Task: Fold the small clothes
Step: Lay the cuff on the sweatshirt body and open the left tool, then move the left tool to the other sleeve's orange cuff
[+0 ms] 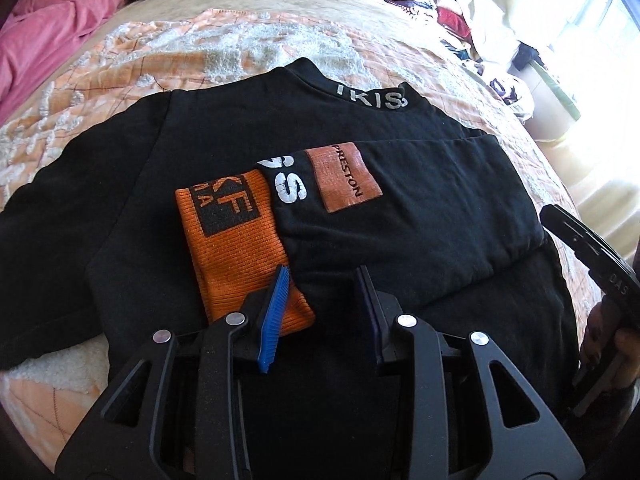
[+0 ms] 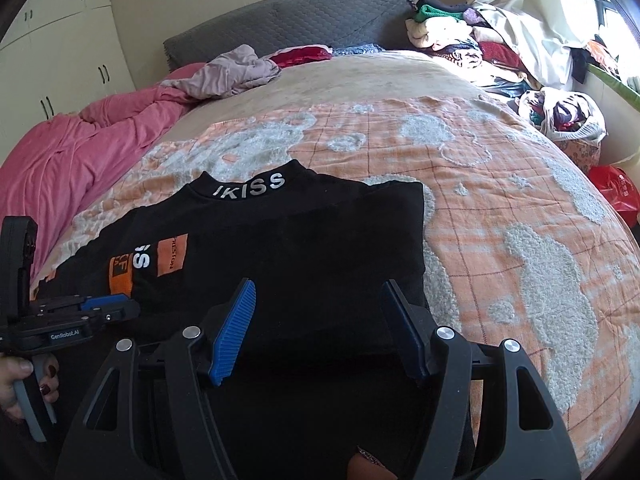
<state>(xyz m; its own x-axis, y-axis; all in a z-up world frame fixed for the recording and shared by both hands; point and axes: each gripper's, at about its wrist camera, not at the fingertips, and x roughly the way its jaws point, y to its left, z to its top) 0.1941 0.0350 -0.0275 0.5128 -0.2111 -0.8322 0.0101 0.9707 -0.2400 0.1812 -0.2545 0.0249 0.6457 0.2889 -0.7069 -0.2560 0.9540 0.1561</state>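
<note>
Left wrist view: one black knit sweater (image 1: pixel 224 148), its orange ribbed cuff (image 1: pixel 240 256) folded across it, flat on the fleecy orange bedspread (image 1: pixel 120 64), left gripper (image 1: pixel 324 280) fingers narrowly parted, gripping nothing; right wrist view: right gripper (image 2: pixel 320 292) fingers wide, empty, above the sweater's hem.

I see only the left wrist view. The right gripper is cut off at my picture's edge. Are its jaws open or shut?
Observer: The right gripper is open, with nothing between its blue ribbed pads. It hangs over the black long-sleeved shirt.
Operator: Is the shirt's side near it already folded in?
Observer: Yes. That edge runs straight, and no sleeve sticks out onto the orange and white fleece blanket.
</note>
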